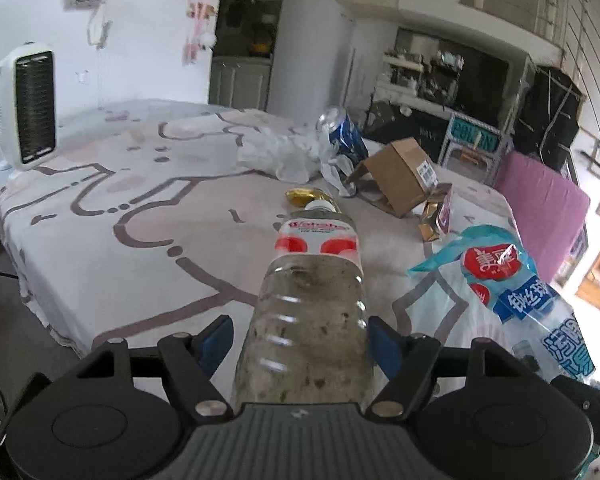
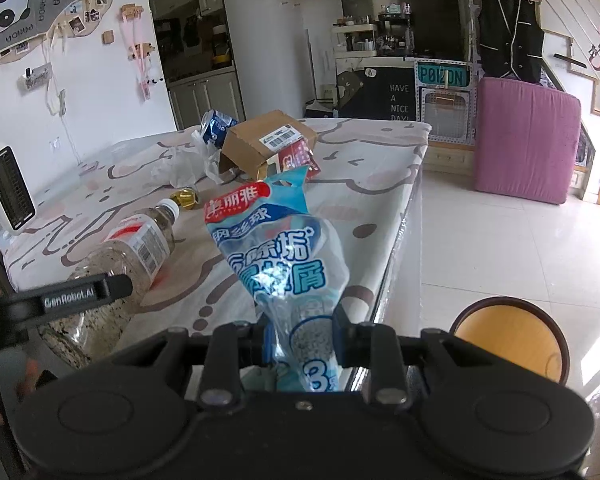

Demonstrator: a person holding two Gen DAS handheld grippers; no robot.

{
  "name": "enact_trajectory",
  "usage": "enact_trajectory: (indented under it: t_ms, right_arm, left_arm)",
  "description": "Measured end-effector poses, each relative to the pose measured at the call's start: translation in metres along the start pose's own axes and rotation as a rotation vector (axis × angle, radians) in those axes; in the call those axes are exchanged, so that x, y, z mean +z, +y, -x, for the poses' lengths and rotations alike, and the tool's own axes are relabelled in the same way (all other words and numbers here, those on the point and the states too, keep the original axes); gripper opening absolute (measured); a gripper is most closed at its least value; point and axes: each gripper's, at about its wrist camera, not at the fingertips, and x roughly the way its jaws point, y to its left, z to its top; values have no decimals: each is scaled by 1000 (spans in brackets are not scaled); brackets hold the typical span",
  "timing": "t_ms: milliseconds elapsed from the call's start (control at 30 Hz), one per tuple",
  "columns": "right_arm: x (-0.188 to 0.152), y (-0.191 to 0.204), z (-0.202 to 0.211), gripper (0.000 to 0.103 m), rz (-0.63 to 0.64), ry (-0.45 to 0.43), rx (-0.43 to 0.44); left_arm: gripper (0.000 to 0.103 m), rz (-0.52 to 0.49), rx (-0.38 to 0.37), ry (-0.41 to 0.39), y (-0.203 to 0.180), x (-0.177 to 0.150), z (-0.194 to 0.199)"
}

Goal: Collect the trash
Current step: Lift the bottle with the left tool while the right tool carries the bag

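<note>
Desk covered in a white cloth with grey-pink cartoon outlines, set against a white wall; glossy white tile floor to its right. Pink padded block stands on the floor past the desk's far end, dark cabinet with "HAVE A NICE DAY" lettering behind it, black vest hanging above. White fan heater upright on the desk's left edge. Round orange stool top on the floor just right of the desk's near corner.

Trash cluster at the far end of the desk: open cardboard box on its side, label up; crumpled clear plastic left of it; dented blue can tilted against the plastic; red-printed packet at the box's mouth; small gold wrapper just past the bottle cap.

Clear plastic bottle, white cap, red-white label, lies on the desk, cap pointing away, speckled grime inside. Left tongs straddle its lower body, jaws apart, left pad clearly off the bottle, right pad at its side; contact unclear.

Right tongs closed on a blue-white plastic bag with Chinese print, grey scrubber inside at the bottom, bag held above the desk's near right edge, top pointing away.
</note>
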Motion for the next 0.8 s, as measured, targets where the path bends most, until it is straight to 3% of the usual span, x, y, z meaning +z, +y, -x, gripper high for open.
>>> enact_trajectory:
  t_ms: [233,367,567,800]
  right_arm:
    - [0,2,-2,28,14,11,-2]
    - [1,2,-2,28,19,15,-4]
    - [2,1,-2,28,11,18,-1]
    - [13,-7,19,27,-9,-40,-1]
  left_arm:
    - [73,7,-58,106,7,22,-25]
    - [62,18,-94,125,9,23,-30]
    - [61,18,-127,95,8,15,-17]
    - [61,7,-159,-9,-2,25,23]
